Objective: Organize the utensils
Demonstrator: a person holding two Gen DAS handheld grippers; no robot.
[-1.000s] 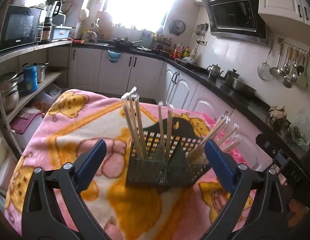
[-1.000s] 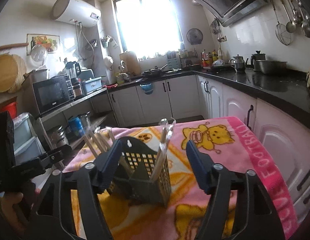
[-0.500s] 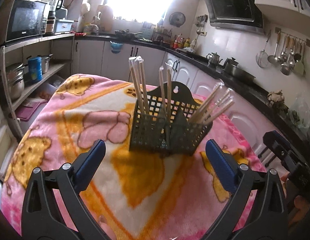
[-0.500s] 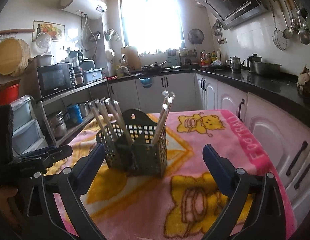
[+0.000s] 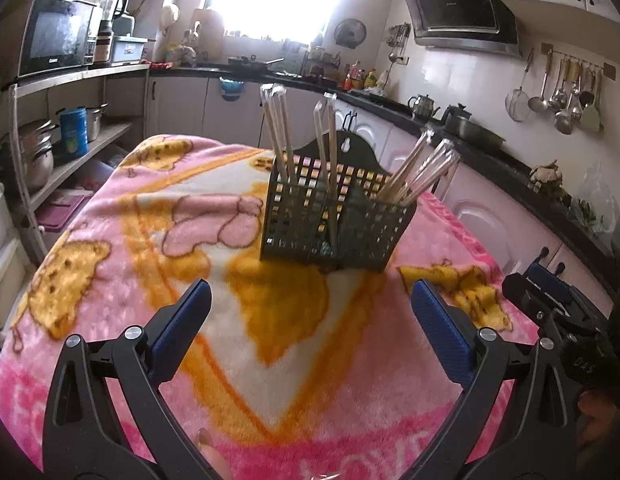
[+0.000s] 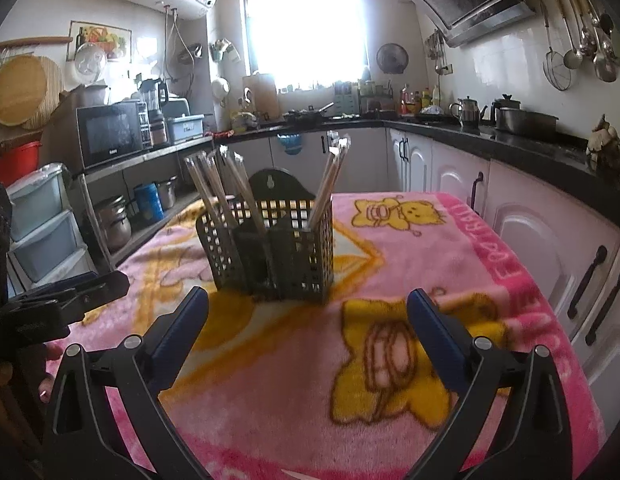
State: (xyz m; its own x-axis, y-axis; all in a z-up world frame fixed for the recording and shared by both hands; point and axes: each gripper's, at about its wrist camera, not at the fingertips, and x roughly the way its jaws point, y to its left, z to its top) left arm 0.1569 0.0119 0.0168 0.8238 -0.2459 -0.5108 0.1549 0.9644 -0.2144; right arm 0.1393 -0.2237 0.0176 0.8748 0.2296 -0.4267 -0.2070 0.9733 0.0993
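A dark green mesh utensil holder stands upright on the pink cartoon blanket. Several wrapped chopsticks stick up from its compartments, with more chopsticks leaning right. My left gripper is open, well short of the holder, nothing between its blue pads. My right gripper is also open and empty, a little nearer than the holder. Each gripper shows at the other view's edge: the right one, the left one.
White cabinets under a dark counter run along the right and back. Shelves with a microwave, pots and plastic drawers stand at the left. Ladles hang on the wall. A fingertip shows at the bottom edge.
Both grippers have drawn back and lower from the holder, which stood between their fingers a second ago. The right gripper's fingers have spread wider. The holder stays on the blanket.
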